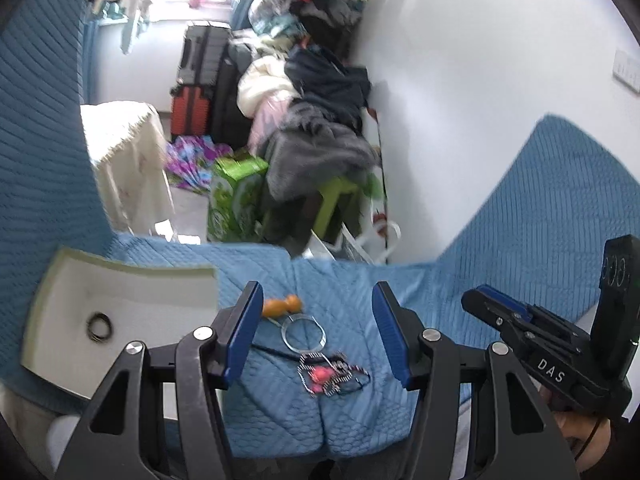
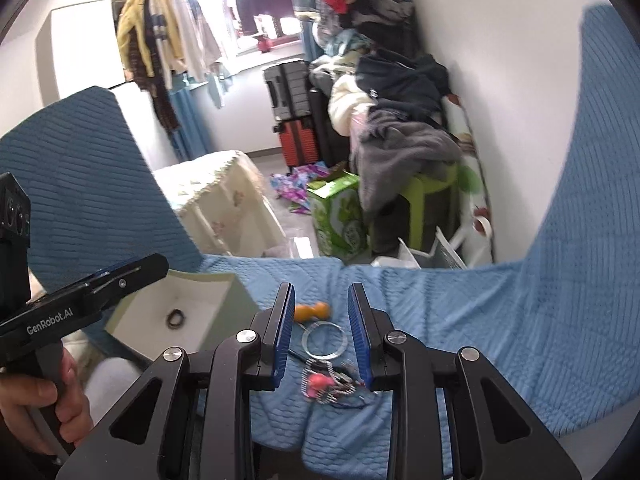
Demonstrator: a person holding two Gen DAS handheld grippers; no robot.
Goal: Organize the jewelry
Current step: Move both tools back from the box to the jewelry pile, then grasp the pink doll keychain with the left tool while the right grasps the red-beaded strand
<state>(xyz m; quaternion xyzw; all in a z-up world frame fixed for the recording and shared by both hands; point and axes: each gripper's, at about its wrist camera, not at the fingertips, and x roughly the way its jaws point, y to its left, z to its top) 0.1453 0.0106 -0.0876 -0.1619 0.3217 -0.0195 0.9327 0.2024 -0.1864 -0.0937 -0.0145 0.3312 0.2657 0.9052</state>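
Jewelry lies in a small heap just ahead of both claws, on a blue quilted cover. The left claw [image 1: 316, 332] hangs with its jaws well apart and nothing between them. The right claw [image 2: 322, 332] stands narrower but also released, gripping nothing. Right below and between the fingers sit a striped cord tangle with a pink bead [image 1: 320, 374], a thin silver hoop [image 1: 304, 334] just beyond it, and an orange dumbbell-shaped piece [image 1: 282, 306] farther out. To the left of the claws a white tray [image 1: 60, 320] holds one dark ring [image 1: 99, 327], so sorting looks barely started: one piece in, at least three out. The blue quilted cover [image 1: 520, 220] spreads over what seems a sofa or bed. Beyond are piled clothes [image 2: 400, 120], suitcases [image 2: 288, 92], a green box [image 2: 336, 212] and a white wall.
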